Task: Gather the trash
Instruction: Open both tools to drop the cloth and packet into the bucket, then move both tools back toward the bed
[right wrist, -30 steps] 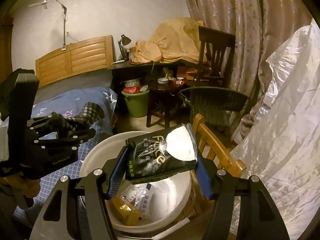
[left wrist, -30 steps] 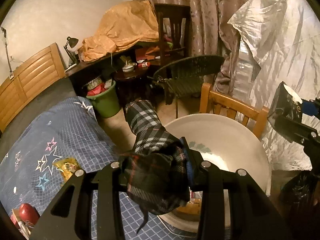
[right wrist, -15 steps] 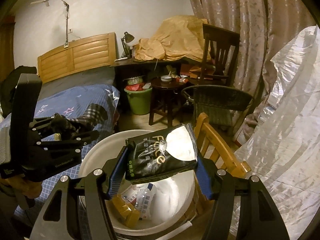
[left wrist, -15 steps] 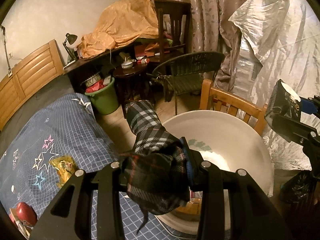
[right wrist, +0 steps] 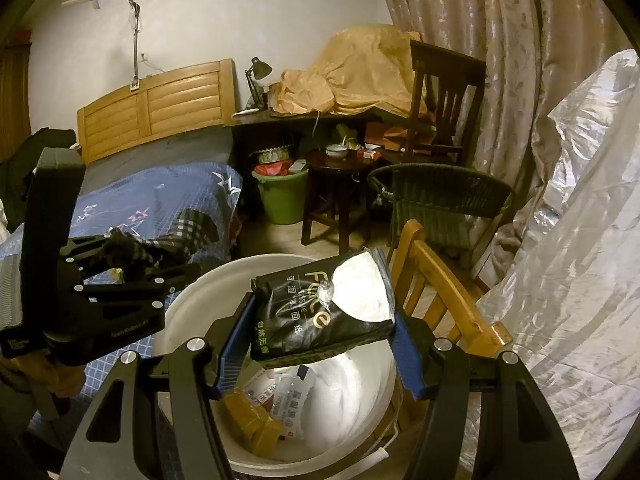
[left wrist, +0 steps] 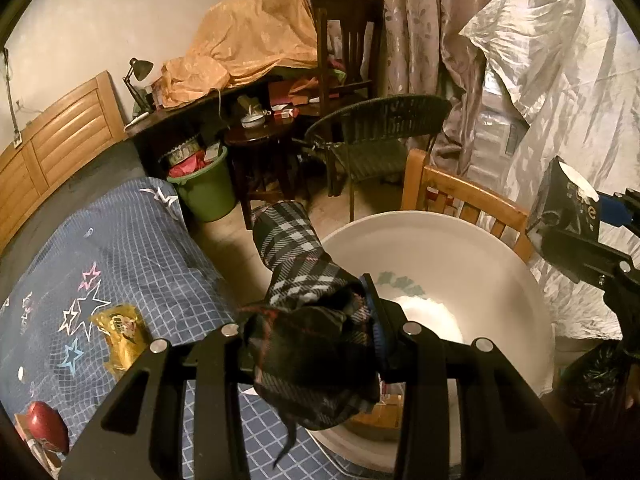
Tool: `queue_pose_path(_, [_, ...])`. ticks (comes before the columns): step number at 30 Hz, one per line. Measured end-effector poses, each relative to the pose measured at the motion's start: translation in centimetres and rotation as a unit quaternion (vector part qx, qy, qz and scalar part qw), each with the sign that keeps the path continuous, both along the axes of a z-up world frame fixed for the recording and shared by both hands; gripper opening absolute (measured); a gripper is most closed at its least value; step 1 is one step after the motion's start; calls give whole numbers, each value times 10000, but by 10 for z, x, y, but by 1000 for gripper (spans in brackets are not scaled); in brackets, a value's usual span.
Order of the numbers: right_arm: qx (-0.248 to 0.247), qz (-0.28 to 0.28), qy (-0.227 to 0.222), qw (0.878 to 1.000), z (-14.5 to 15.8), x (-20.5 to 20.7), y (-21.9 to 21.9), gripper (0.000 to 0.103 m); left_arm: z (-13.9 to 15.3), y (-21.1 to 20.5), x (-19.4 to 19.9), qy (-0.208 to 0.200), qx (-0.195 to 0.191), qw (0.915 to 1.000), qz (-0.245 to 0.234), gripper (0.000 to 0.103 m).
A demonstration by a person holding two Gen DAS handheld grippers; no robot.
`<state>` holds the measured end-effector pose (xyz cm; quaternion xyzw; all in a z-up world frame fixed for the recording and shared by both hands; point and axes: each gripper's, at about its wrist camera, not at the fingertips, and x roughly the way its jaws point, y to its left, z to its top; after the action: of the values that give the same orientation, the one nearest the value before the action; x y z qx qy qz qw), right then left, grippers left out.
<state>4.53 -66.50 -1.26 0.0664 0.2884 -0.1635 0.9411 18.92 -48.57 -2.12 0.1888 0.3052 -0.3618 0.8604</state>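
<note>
Far left on bed (left wrist: 132, 248): red item (left wrist: 46, 426) cut off by frame edge. My left gripper (left wrist: 310, 324) jaws clamp plaid cloth (left wrist: 308, 304), hiding basin's (left wrist: 460, 240) near rim. Right gripper (right wrist: 320, 344) jaws pinch black tissue pack (right wrist: 324, 308) above basin; trash inside partly hidden.

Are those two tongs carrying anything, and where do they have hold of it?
Yes. The left tongs pinch a bunched plaid cloth at its near end. The right tongs squeeze a black tissue pack by its sides, above the white basin.
</note>
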Motion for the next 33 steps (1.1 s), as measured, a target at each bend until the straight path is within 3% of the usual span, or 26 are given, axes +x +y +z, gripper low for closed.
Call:
queue_pose_path(14, [-69,150,-33,9999,3,9,-2,67,0,-6,6,195,-141,9997,-83,37])
queue_pose_path(16, [-98,167,-8,9998,1,11,-2,76,0,-8,6,198,-177,9995,-150,40])
queue_pose_path(18, [-93,106,-38,9999,0,13,-6,78,-2,-10,9,307,-168,9993,-153,57])
queue_pose_path(20, [-20,73,-79,9999,1,13,-10,78,-1,-8,10,356,-244,9989,-162,68])
queue_pose_path(33, [71,-223,-321,9992,-3,-9,-14,78,-7,9,12,287,-223,9991,213,71])
